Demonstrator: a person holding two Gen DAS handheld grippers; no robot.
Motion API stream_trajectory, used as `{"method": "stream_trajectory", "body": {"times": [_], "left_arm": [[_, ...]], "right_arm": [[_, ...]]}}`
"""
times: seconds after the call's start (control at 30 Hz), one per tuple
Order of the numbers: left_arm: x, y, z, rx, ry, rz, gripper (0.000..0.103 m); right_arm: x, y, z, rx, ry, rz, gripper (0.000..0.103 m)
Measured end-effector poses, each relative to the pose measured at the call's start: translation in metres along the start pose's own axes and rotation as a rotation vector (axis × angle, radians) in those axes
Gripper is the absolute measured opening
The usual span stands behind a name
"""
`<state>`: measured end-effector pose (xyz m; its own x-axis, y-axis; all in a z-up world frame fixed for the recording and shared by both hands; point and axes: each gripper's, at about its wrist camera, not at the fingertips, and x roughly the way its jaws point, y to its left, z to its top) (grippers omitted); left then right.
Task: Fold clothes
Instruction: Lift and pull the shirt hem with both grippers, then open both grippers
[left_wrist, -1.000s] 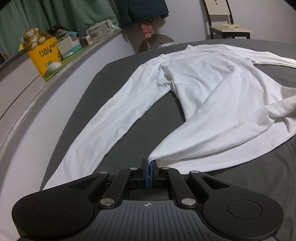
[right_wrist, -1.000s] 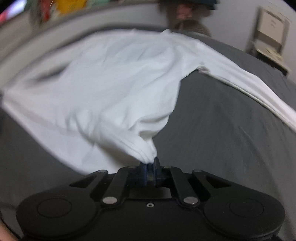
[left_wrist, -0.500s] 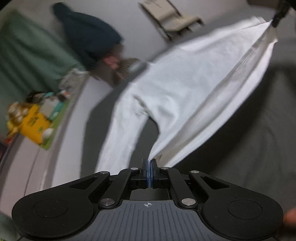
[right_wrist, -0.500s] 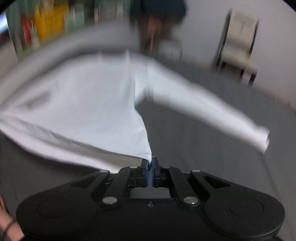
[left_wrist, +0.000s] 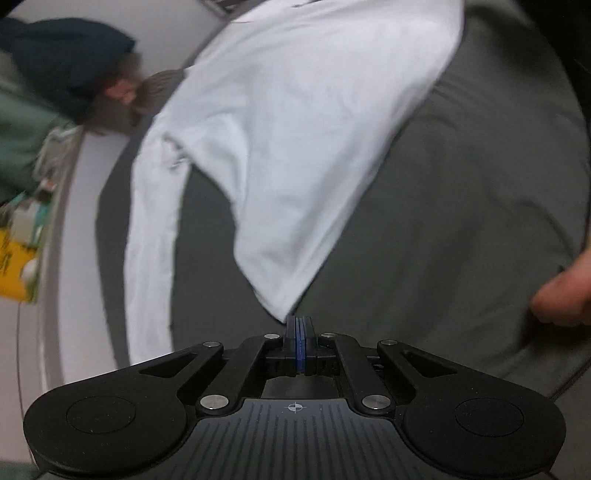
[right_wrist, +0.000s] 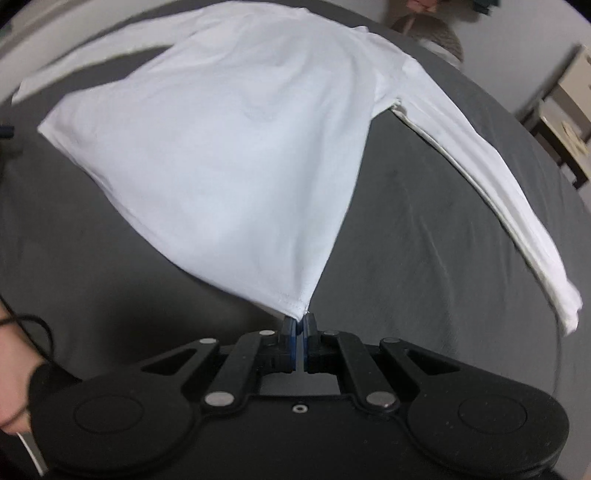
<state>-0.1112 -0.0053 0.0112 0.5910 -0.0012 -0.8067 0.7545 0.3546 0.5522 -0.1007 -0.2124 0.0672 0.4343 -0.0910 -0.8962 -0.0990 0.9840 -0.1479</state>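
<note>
A white long-sleeved shirt (left_wrist: 295, 122) is stretched above a dark grey bed sheet (left_wrist: 461, 206). My left gripper (left_wrist: 300, 320) is shut on one bottom corner of the shirt, the cloth rising away from its blue pads. In the right wrist view the shirt (right_wrist: 236, 147) fans out wide, and my right gripper (right_wrist: 299, 318) is shut on the other hem corner. One sleeve (right_wrist: 491, 192) trails to the right over the sheet, and the other sleeve (left_wrist: 151, 236) lies along the bed's left side.
A white ledge (left_wrist: 74, 258) runs along the bed's left side with a yellow box (left_wrist: 11, 269) on it. A hand (left_wrist: 565, 295) shows at the right edge. A wooden chair (right_wrist: 561, 122) stands beyond the bed, and a dark garment (left_wrist: 62, 62) hangs behind.
Both grippers have lifted the shirt's hem off the bed and swung it up. The left view has tilted hard. The shirt body is now taut between the two corners.
</note>
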Motion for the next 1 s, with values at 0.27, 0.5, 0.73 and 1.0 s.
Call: {"method": "stream_trajectory", "body": {"times": [0.27,0.5,0.73,1.0], "left_arm": [[0.005,-0.006,0.002,0.019,-0.014,-0.071,0.003],[0.024,-0.012,0.011,0.034,0.041,-0.005,0.004],[0.030,0.031,0.012,-0.372,-0.049,-0.081,0.004],[0.047,0.085,-0.033,-1.003,-0.112,-0.243,0.090]], "right_arm": [[0.036,-0.007,0.007,-0.088,0.141,-0.009,0.004],[0.057,-0.007,0.009,-0.114,0.204,-0.005,0.005],[0.060,-0.017,0.006,-0.046,0.220,0.029,0.005],[0.062,-0.021,0.004,-0.021,0.222,0.053,0.006]]}}
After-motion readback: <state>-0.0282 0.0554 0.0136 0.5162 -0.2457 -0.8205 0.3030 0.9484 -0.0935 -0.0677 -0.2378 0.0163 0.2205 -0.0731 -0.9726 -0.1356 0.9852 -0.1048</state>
